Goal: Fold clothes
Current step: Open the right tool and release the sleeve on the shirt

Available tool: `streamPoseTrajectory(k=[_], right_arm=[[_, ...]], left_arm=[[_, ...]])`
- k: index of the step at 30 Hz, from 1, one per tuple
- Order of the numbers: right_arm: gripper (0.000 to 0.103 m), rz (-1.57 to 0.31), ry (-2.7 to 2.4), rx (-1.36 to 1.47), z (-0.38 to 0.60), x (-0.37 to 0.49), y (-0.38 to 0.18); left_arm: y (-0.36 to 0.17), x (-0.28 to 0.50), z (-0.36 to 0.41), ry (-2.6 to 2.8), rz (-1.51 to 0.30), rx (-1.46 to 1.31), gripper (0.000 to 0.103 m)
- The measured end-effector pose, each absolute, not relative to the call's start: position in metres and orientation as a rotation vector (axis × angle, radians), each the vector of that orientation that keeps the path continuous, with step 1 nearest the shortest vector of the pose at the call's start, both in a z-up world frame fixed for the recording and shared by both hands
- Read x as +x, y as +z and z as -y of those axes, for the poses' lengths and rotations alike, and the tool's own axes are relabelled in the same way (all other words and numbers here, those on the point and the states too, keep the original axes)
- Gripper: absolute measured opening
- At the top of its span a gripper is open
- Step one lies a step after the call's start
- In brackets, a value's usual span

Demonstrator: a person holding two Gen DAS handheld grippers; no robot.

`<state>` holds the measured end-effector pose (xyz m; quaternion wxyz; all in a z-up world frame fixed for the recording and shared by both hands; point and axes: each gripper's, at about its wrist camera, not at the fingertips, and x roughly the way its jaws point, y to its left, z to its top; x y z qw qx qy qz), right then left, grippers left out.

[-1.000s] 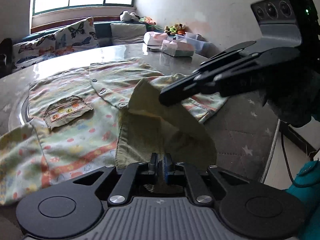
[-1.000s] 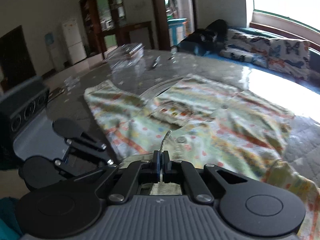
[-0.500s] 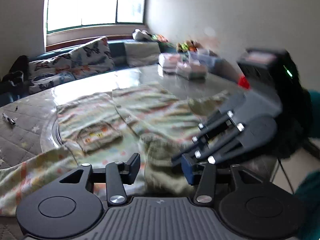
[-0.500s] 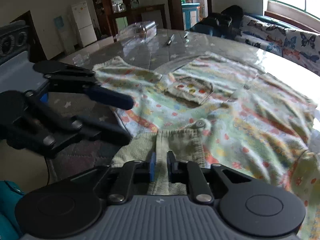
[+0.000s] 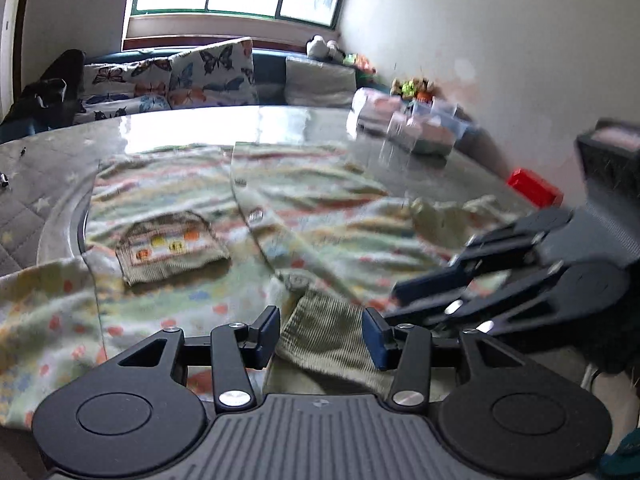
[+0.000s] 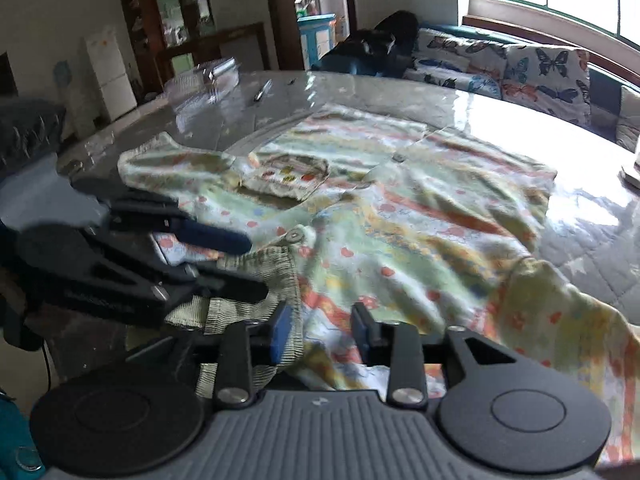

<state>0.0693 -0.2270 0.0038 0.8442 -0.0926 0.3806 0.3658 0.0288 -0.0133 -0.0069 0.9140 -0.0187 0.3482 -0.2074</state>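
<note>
- Two grippers, both mine, hang over the near edge of one shirt (image 5: 328,216) that lies spread flat on the table (image 5: 208,128).
- My left gripper (image 5: 320,336) has its fingers spread, and they have just been opening; the ribbed olive collar (image 5: 332,332) lies between the pads, loose, with neither pad pressing on it.
- My right gripper (image 6: 320,332) is parted too, its jaws having just been opening; the collar edge lies against the left blue pad (image 6: 282,332), the printed cloth lies in the gap, and nothing is pinched.
- In the left wrist view my right gripper (image 5: 432,296) sits just right of the collar, low over the shirt.
- In the right wrist view my left gripper (image 6: 224,256) sits just left of the collar (image 6: 264,276), one finger over its ribbed fold.
- The shirt (image 6: 400,216) is pale green with orange and yellow print, front side up, and it is open down the middle.
- The pocket (image 5: 172,244) sits left of the collar and further from me, with a small row of coloured pictures on it.
- A button (image 5: 296,280) lies just beyond the collar, on the shirt's front edge.
- One sleeve (image 6: 568,320) trails off to the right of the collar, towards the table's edge.
- Well beyond the shirt, butterfly cushions (image 5: 208,76) line a bench under the window.
- The left wrist view is blurred on its right side, so I cannot tell any finer detail there.
</note>
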Motion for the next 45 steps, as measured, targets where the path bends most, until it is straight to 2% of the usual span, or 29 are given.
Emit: streamPoseTrajectory(k=[4,9,25,33,39,42,45], right_arm=[[0.050,-0.778,0.694,-0.150,0.255,0.069,0.008],[0.056,-0.774,0.520,-0.075,0.306,0.076,0.002],[0.059,-0.730,0.161,0.118,0.443,0.089,-0.012],[0.059,-0.673,0.042,0.114,0.470,0.087,-0.008],[0.058,-0.697,0.005,0.075,0.471,0.096,-0.018],[0.048,-0.699,-0.004,0.079,0.470,0.097,-0.021],[0.028,-0.691,-0.010,0.090,0.471,0.095,-0.021]], left_arm=[[-0.009,0.026,0.018,-0.417,-0.711,0.004,0.049],[-0.009,0.025,0.022,-0.406,-0.713,0.021,0.050],[0.001,0.023,0.029,-0.349,-0.707,0.050,0.064],[0.008,0.024,0.033,-0.327,-0.691,0.056,0.069],[0.008,0.024,0.039,-0.323,-0.690,0.061,0.075],[0.009,0.023,0.041,-0.314,-0.688,0.060,0.081],[0.009,0.022,0.042,-0.307,-0.687,0.066,0.083]])
